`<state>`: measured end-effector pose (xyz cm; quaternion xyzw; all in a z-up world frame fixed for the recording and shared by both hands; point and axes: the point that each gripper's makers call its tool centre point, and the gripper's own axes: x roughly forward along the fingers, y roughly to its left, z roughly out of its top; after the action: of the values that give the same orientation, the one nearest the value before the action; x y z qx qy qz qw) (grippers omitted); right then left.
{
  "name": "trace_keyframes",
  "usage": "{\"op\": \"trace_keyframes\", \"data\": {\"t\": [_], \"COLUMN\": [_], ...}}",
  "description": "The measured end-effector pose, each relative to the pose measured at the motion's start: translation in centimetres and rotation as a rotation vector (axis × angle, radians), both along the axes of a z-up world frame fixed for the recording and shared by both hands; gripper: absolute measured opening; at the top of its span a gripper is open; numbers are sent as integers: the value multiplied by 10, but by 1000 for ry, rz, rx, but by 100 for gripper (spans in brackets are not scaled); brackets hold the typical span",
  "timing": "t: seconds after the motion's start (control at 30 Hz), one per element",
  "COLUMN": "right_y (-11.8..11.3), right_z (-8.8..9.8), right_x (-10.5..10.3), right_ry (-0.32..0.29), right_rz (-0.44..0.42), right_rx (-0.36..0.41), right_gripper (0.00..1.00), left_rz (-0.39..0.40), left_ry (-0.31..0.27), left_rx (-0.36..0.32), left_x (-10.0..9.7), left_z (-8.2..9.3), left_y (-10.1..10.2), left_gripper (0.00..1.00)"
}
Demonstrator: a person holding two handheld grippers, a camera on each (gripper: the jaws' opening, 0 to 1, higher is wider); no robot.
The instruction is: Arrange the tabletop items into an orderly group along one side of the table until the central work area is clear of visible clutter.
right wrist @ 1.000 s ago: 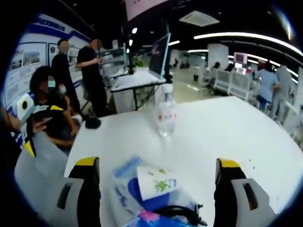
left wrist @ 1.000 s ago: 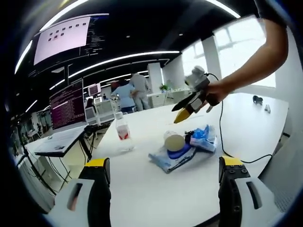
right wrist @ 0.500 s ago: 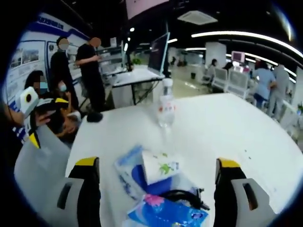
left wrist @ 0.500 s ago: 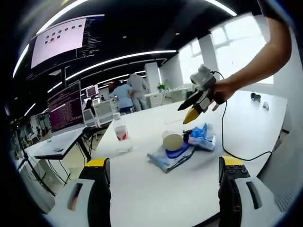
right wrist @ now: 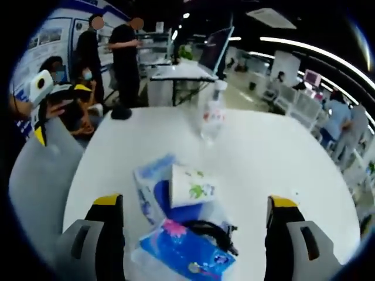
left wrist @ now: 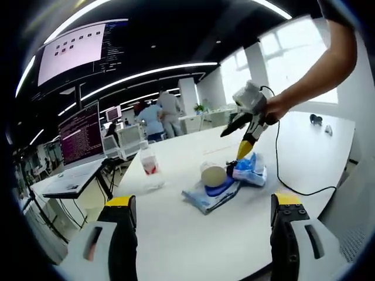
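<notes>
In the left gripper view, the left gripper [left wrist: 199, 240] hovered low over the near edge of the white table [left wrist: 176, 234], its fingers [left wrist: 123, 234] spread wide apart with nothing between them. Ahead of it, near the middle of the table, lay a small heap: a paper cup [left wrist: 214, 175] on its side, resting on a blue and white packet [left wrist: 205, 196], with a blue tissue pack [left wrist: 249, 170] touching the cup on the far side. A clear water bottle [left wrist: 150, 165] with a red label stood upright to the left of the heap, apart from it. The right gripper [left wrist: 243, 147], held in a hand [left wrist: 275, 109], hung just above the tissue pack, its yellow-tipped fingers pointing down; whether it touched the pack could not be told. A black cable [left wrist: 293, 187] trailed from it across the table.

In the right gripper view, the right gripper's fingers [right wrist: 108, 234] stood wide open and empty above the same heap. The tissue pack [right wrist: 187, 254] lay nearest, a black cord [right wrist: 214, 231] coiled on it, then the cup [right wrist: 190, 186] on the packet [right wrist: 149, 181], and the bottle [right wrist: 214, 114] stood upright beyond.
</notes>
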<state>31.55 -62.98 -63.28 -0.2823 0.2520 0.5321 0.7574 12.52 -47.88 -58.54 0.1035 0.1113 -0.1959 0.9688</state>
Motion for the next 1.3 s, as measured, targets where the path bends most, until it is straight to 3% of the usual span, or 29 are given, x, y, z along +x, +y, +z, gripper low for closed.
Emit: {"op": "trace_keyframes", "data": {"t": [0.1, 0.23, 0.4, 0.53, 0.63, 0.9, 0.97, 1.3], "right_y": [0, 1, -2, 3, 5, 25, 24, 29], "right_z": [-4, -6, -17, -22, -28, -36, -42, -59], "right_x": [6, 18, 29, 33, 35, 42, 44, 42], "right_ry": [-18, -32, -68, -68, -88, -131, -149, -187], "right_rz": [40, 50, 93, 122, 189, 309, 350, 491], "right_rx": [-62, -85, -186, -215, -293, -378, -434, -550], "right_gripper": [100, 100, 100, 100, 99, 96, 95, 93], "left_rz": [0, 4, 5, 3, -11, -18, -18, -17], "left_ry": [1, 1, -15, -9, -6, 8, 9, 6], "left_rx": [1, -1, 6, 5, 0, 10, 9, 9], "left_x": [0, 1, 1, 1, 0, 0, 0, 0], "left_z": [0, 0, 1, 0, 0, -3, -3, -3], "left_y": [0, 1, 1, 1, -2, -4, -4, -3], "left_gripper": [96, 95, 97, 96, 96, 94, 94, 94]}}
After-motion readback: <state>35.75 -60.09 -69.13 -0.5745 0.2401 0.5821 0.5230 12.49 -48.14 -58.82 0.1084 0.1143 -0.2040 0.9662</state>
